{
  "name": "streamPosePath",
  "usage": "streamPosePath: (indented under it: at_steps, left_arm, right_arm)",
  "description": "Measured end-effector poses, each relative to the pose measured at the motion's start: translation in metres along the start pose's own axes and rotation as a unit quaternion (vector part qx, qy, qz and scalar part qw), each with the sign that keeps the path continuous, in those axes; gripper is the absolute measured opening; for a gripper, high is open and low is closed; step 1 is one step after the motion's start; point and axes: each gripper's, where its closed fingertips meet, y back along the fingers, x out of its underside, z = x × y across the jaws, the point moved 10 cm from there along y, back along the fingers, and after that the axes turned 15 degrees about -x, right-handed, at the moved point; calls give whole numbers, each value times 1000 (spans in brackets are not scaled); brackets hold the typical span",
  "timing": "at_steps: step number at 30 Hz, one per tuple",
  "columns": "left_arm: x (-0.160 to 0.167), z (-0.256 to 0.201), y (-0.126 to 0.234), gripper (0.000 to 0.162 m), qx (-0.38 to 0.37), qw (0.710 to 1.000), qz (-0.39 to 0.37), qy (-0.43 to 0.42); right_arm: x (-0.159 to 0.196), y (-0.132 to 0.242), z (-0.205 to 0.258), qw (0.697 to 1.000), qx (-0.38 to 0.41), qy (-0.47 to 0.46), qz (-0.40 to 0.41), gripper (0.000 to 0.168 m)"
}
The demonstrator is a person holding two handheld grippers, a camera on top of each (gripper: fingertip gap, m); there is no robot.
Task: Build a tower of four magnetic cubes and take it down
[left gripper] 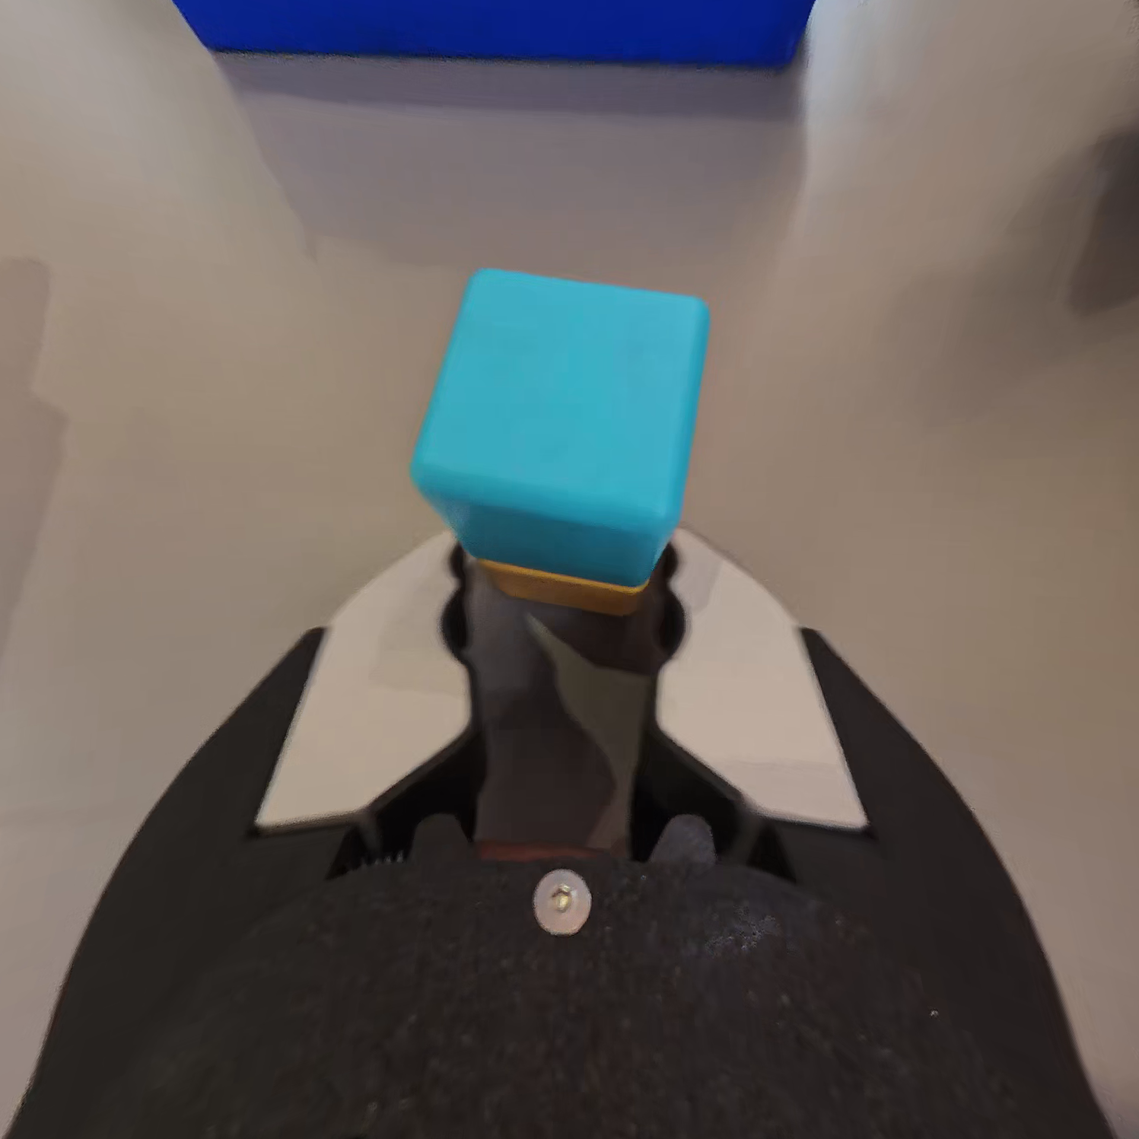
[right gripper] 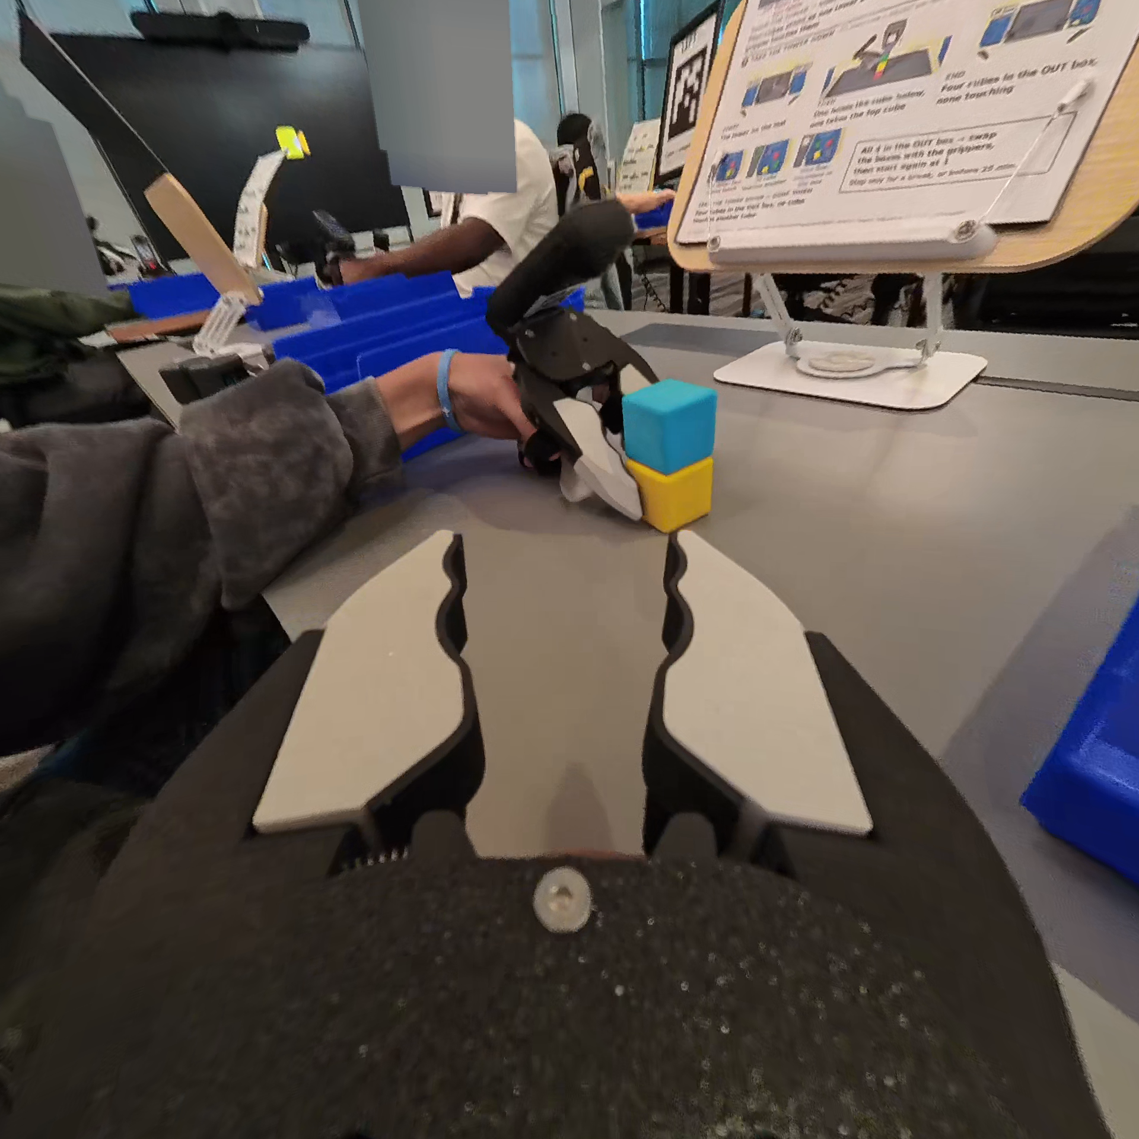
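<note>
A two-cube stack is standing on the grey table (right gripper: 863,555) — the turquoise cube (right gripper: 670,424) is sitting squarely on top of the yellow cube (right gripper: 675,493), and the yellow one is resting on the tabletop. The left gripper (right gripper: 616,493) is reaching in from the left side, tilted downward, with its fingers straddling the yellow cube at the base of the stack; from its own wrist view the turquoise cube (left gripper: 558,425) is filling the centre and only a thin edge of the yellow cube (left gripper: 570,591) is showing beneath it, so I cannot tell whether the fingers are actually pressing on the cube. The right gripper (right gripper: 564,555) is hovering nearer the camera, well apart from the stack, with its fingers spread and nothing between them. A blue bin (right gripper: 1097,776) is lying at the right edge of the table — another blue bin (left gripper: 493,28) is showing beyond the stack.
</note>
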Motion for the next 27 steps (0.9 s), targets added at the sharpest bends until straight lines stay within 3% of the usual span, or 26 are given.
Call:
streamPosePath:
  at_steps: [1,5,8,13,17,18,22,27]
  left_arm:
    - [-1,-1,-2,51,-3,1000,-1,-8]
    - [-4,-4,-4,50,8,1000,-8,-24]
    - [-3,-7,-2,50,20,999,-12,-36]
    - [-3,-9,-2,50,26,999,-16,-44]
    - [-3,-10,-1,50,28,998,-16,-47]
    - [-3,-10,-1,50,29,998,-16,-46]
    - [-3,-10,-2,50,27,998,-16,-46]
    - [-4,-10,-2,50,29,998,-16,-46]
  right_arm:
    - [1,-2,-1,1000,7,1,9,62]
    - [-3,-21,-9,1000,-12,-26,7,64]
    - [-14,-50,-32,997,-14,-49,65,78]
    - [-16,-114,-75,986,-51,3,161,79]
    - [-12,-147,-105,983,-70,3,169,67]
    - [-10,-151,-109,981,-80,-10,175,58]
    - [-11,-150,-111,980,-80,2,180,55]
    - [-46,-127,-102,995,-62,18,75,55]
